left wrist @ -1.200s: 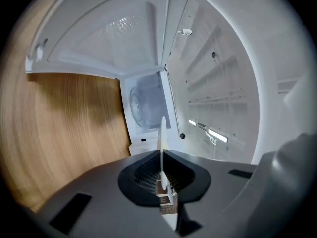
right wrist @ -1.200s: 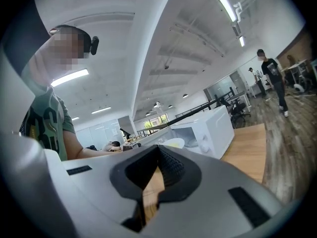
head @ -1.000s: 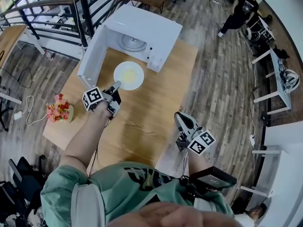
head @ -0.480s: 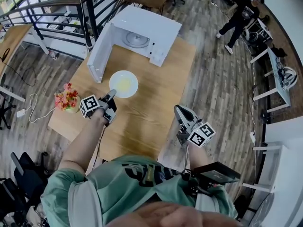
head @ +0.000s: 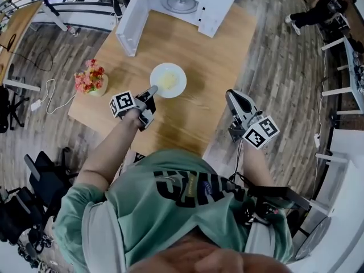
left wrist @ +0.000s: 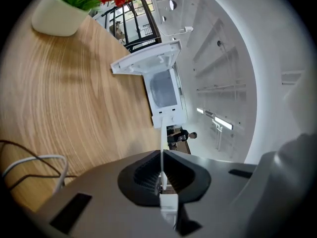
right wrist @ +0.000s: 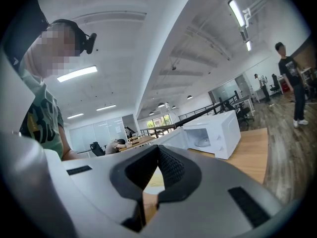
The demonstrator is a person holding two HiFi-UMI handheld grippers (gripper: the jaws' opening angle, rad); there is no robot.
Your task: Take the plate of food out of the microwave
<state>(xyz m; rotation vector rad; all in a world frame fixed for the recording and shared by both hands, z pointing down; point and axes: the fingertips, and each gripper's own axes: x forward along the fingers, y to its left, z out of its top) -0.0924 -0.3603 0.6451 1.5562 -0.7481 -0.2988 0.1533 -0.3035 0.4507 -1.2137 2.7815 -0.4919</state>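
A white plate (head: pixel 168 79) with yellow food is out on the wooden table (head: pixel 196 53), well in front of the white microwave (head: pixel 196 1). The microwave's door (head: pixel 132 24) hangs open and its glass turntable is bare. My left gripper (head: pixel 152 90) is shut on the plate's near-left rim. In the left gripper view the rim shows as a thin white edge pinched between the left gripper's (left wrist: pixel 161 155) pads. My right gripper (head: pixel 231 94) hangs off the table's right edge, shut and holding nothing. In the right gripper view the right gripper (right wrist: pixel 158 148) points toward the microwave (right wrist: pixel 213 133).
A pot of red and yellow flowers (head: pixel 91 79) stands at the table's left edge, close to my left hand. A white cable (left wrist: pixel 29 165) lies on the wood near the left gripper. A person (head: pixel 313 13) stands far off at the upper right. Black chairs (head: pixel 28 198) sit at the lower left.
The plate has come away from the microwave's mouth toward me, held by the left gripper. My head has pulled back, so the microwave now sits at the top edge. The right gripper has stayed put.
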